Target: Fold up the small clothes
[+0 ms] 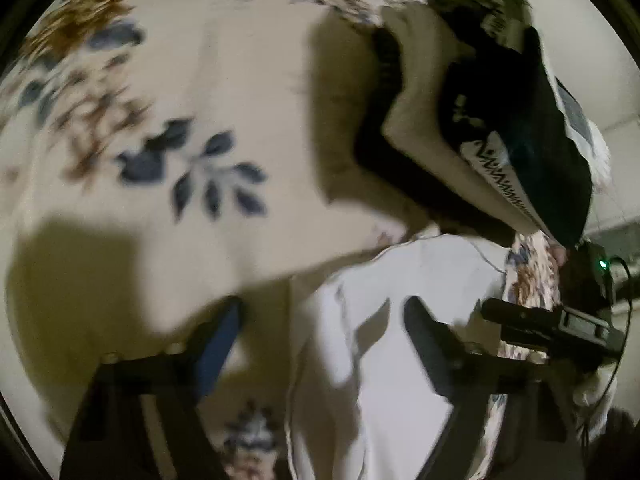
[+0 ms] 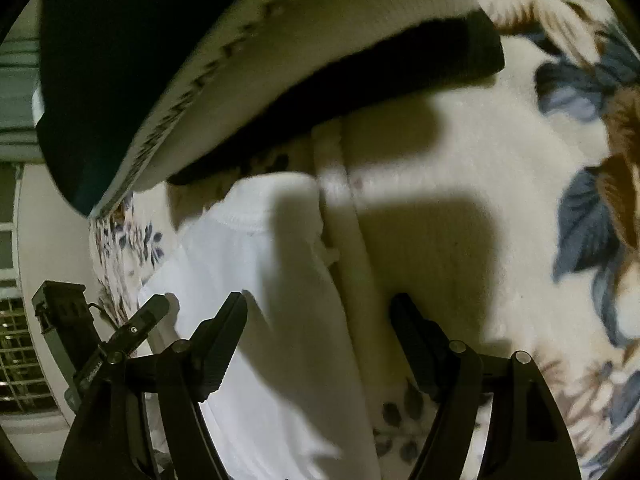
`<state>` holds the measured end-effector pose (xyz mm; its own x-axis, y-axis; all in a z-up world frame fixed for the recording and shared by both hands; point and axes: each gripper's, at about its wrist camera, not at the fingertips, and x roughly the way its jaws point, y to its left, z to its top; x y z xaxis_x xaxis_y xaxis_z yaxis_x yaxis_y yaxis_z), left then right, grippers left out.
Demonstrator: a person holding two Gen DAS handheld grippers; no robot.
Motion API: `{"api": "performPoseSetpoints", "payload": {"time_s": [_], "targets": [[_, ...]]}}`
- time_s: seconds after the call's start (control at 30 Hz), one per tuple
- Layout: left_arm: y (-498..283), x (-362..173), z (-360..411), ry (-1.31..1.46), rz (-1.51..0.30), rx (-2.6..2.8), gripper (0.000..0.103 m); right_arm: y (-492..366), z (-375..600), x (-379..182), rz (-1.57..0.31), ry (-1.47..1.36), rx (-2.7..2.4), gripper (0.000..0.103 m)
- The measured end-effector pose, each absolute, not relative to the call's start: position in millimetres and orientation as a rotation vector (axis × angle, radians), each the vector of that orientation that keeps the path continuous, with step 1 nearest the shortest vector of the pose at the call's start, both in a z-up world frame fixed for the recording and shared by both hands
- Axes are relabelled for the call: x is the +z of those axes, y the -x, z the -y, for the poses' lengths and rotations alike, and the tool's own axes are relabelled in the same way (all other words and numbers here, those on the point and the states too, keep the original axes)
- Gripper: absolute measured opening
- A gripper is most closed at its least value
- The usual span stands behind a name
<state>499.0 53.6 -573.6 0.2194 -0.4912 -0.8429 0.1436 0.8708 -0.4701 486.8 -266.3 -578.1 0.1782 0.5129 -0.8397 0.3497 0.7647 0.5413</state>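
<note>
Cream floral bedspread (image 1: pixel 240 92) fills both views; your left tool (image 1: pixel 324 320) hangs over it with jaws apart and nothing between them, its tips straddling the edge of the white garment (image 1: pixel 432 280) lying flat on the spread. Your right tool (image 2: pixel 320 316) is likewise wide open and empty, one fingertip over the same white garment (image 2: pixel 256 264), the other over bare spread beside it. Beyond both, a cream-and-black knit piece (image 2: pixel 320 80) lies across the spread just past the white garment's far edge; the frames are blurred.
</note>
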Motion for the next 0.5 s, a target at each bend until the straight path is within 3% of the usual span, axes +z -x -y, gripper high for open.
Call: {"api": "performPoseSetpoints", "payload": {"time_s": [0.03,0.1,0.23,0.27,0.4,0.5], "targets": [[-502,-575,-50,0.302,-1.282,-0.462,0.045,-489,267,-580,-1.420,-0.771,0.134,0.075],[-505,-576,-43,0.269,-1.282,-0.484,0.011,-493,269,-580,-1.404,-0.783,0.139,0.065],[-507,-570,-38,0.276,-1.243,-0.512,0.008,-497,271,-574,-1.376,-0.743,0.116,0.014],[-508,-567,-38,0.290,-1.234,-0.520,0.008,-496,274,-571,-1.359,-0.748,0.115,0.008],[-519,-578,-36,0.312,-1.275,-0.558,0.009,-493,282,-571,-1.334,-0.755,0.102,0.006],[-525,-590,-37,0.351,-1.327,-0.579,0.017,-499,282,-580,-1.373,-0.787,0.131,0.012]]}}
